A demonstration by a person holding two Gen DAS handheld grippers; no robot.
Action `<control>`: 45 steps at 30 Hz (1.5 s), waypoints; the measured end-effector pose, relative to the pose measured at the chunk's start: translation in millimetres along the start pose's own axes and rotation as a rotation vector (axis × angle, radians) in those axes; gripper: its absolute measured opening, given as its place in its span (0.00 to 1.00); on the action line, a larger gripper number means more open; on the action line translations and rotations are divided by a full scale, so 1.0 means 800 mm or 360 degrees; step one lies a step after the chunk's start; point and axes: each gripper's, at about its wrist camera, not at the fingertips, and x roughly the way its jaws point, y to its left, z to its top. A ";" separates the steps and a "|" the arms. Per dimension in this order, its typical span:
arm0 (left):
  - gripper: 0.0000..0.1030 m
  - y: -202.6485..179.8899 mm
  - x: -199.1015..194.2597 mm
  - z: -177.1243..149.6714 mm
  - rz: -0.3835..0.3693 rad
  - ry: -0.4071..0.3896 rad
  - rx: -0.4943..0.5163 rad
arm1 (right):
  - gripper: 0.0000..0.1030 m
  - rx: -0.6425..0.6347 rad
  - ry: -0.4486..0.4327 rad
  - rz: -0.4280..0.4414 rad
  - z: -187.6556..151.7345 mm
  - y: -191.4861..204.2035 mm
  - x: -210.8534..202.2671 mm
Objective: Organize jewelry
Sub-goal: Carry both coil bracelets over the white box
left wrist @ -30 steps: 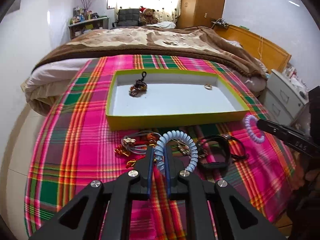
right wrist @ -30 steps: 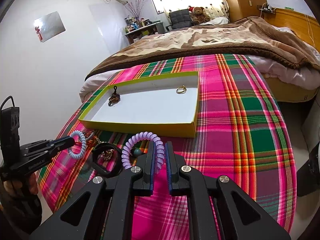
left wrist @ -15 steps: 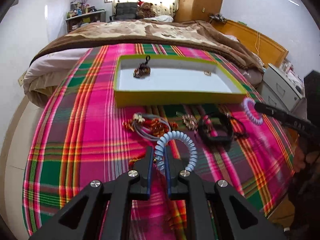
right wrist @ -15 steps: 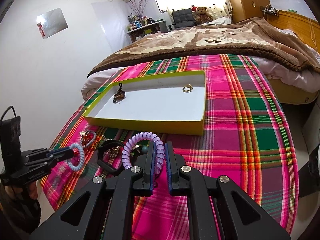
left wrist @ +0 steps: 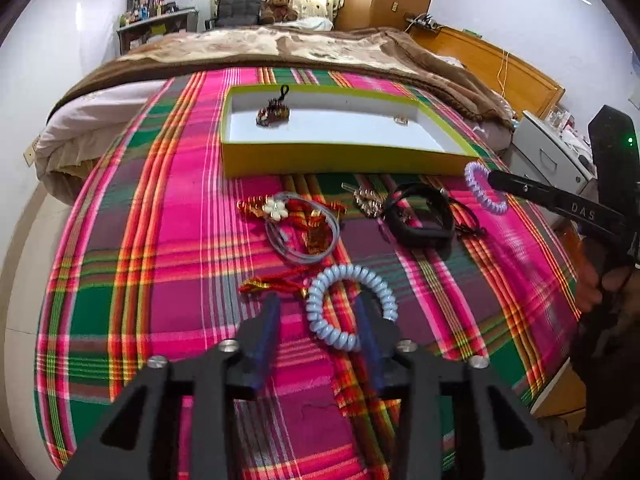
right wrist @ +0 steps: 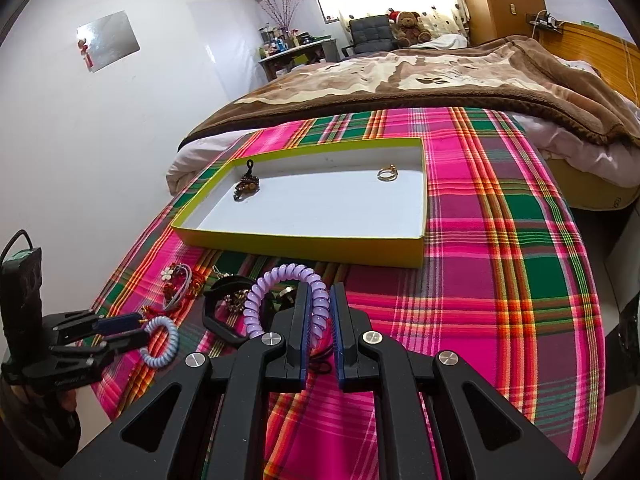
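My left gripper (left wrist: 318, 308) is open; a pale blue coil bracelet (left wrist: 350, 306) sits loose between its fingers, over the plaid cloth. It also shows in the right wrist view (right wrist: 160, 342). My right gripper (right wrist: 320, 308) is shut on a purple coil bracelet (right wrist: 276, 292), also seen in the left wrist view (left wrist: 482, 190). A yellow-green tray (left wrist: 344, 158) with a white floor holds a brown beaded piece (left wrist: 274, 112) and a gold ring (right wrist: 387, 173).
Loose jewelry lies on the plaid cloth (left wrist: 160, 240) in front of the tray: a grey cord with a white flower (left wrist: 298, 220), red-gold pieces (left wrist: 276, 284), a black band (left wrist: 422, 220). A brown blanket (left wrist: 304, 48) lies behind; a white drawer unit (left wrist: 548, 152) stands right.
My left gripper has opened and let go of the blue coil bracelet, and it has drawn back and lower from the tray. The right gripper still holds the purple coil.
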 end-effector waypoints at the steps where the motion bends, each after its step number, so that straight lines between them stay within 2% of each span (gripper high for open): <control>1: 0.40 -0.001 0.000 -0.001 0.0039 0.0013 0.0002 | 0.09 0.0001 0.0001 0.0000 0.000 0.000 0.000; 6: 0.40 -0.009 0.001 -0.006 0.0104 0.0034 0.0055 | 0.09 0.0004 0.0005 0.0005 -0.001 0.000 0.001; 8: 0.33 -0.015 0.000 -0.007 0.0121 0.0038 0.0086 | 0.09 0.0009 -0.0001 0.0009 -0.001 0.000 0.001; 10: 0.18 -0.022 0.001 -0.007 0.0108 0.0038 0.0133 | 0.09 0.0011 -0.0005 0.0012 0.000 0.000 0.001; 13: 0.11 -0.028 0.007 -0.007 0.0110 0.0045 0.0173 | 0.09 0.0015 -0.0005 0.0013 0.000 -0.001 0.001; 17: 0.10 -0.024 0.004 -0.006 0.0082 0.0036 0.0151 | 0.09 0.0022 -0.0012 0.0014 0.001 -0.002 -0.001; 27: 0.10 -0.017 -0.023 0.023 0.0040 -0.0098 0.0109 | 0.09 0.0010 -0.0056 -0.0011 0.024 0.001 -0.011; 39: 0.10 0.018 -0.014 0.110 0.0075 -0.0223 0.0028 | 0.09 -0.0029 -0.0079 -0.0089 0.081 0.001 0.006; 45: 0.10 0.031 0.006 0.148 0.0085 -0.0229 0.0018 | 0.09 -0.0047 -0.0062 -0.0113 0.114 0.000 0.034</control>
